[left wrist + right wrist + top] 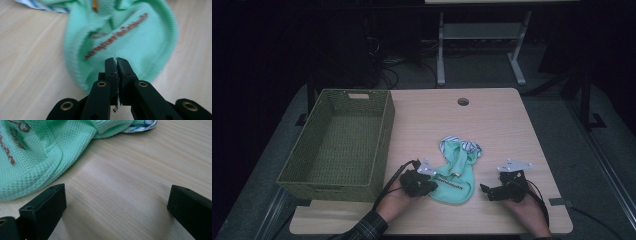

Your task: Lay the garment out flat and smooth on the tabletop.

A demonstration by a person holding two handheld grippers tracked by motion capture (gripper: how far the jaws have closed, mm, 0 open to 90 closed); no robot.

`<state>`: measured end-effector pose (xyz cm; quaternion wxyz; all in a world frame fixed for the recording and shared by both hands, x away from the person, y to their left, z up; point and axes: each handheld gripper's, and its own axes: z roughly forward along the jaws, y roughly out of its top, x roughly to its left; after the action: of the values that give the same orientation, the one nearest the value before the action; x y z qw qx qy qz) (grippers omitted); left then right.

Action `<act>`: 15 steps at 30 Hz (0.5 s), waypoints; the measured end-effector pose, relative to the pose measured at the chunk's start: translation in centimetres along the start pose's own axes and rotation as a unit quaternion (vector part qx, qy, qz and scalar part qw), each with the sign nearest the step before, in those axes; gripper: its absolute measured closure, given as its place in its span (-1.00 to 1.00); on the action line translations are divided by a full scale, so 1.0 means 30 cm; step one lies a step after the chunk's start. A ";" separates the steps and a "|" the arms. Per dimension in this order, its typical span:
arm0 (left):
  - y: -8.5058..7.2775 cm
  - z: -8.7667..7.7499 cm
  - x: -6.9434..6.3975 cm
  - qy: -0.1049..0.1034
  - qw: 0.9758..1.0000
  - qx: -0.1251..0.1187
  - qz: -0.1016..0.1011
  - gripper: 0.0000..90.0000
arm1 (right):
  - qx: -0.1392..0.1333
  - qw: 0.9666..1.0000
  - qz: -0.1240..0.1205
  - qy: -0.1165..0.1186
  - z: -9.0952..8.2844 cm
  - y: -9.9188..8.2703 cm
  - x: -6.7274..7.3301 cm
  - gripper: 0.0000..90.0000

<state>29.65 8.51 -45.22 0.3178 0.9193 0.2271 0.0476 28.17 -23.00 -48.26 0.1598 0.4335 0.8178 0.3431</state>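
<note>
Two forearms come in from the near edge of a pale wood-grain table (pixel 492 125), each hand holding a black gripper low over the top. The left gripper (pixel 428 184) sits at the near-left edge of a mint-green waffle-knit garment (pixel 456 179); in the left gripper view its jaws are pressed together, their tips over the green cloth, and whether any fabric is caught between them cannot be told. The right gripper (pixel 486 191) hovers just beside the garment's right side, and the right gripper view shows its jaws spread wide over bare wood, apart from the cloth. The garment lies crumpled near the table's front centre, brown lettering across it and blue-and-white striped trim (pixel 467 146) at its far end. A woven olive-green basket (pixel 384 145) stands along the table's left side. Farther off, a round cable hole (pixel 463 102) pierces the tabletop. Beyond lie grey carpet, tangled cables (pixel 384 62) and a white desk frame (pixel 482 37) in a dark room.
</note>
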 end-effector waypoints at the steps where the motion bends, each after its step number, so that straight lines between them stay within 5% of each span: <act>1: -0.002 -0.001 0.008 0.004 1.000 0.001 -0.002 0.93 | 0.000 1.000 0.000 0.000 0.000 0.000 0.000 -0.96; 6: -0.021 -0.016 0.037 0.016 1.000 0.010 -0.021 0.92 | -0.001 1.000 -0.002 0.004 0.000 0.002 -0.004 -0.89; 8: -0.029 -0.015 0.046 0.012 0.999 0.016 -0.027 0.92 | 0.002 1.000 0.000 0.002 -0.013 0.011 -0.007 -0.56; 12: -0.032 -0.016 0.053 0.003 0.999 0.013 -0.039 0.91 | -0.004 1.000 -0.007 -0.007 -0.034 0.040 -0.007 -0.30; 15: -0.033 -0.016 0.054 0.002 0.999 0.012 -0.039 0.91 | -0.021 1.000 -0.010 0.008 -0.050 0.065 -0.014 -0.05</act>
<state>30.61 10.19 -45.54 0.3081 0.9134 0.2637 0.0345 28.73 -23.23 -45.84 0.1657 0.4190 0.8162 0.3617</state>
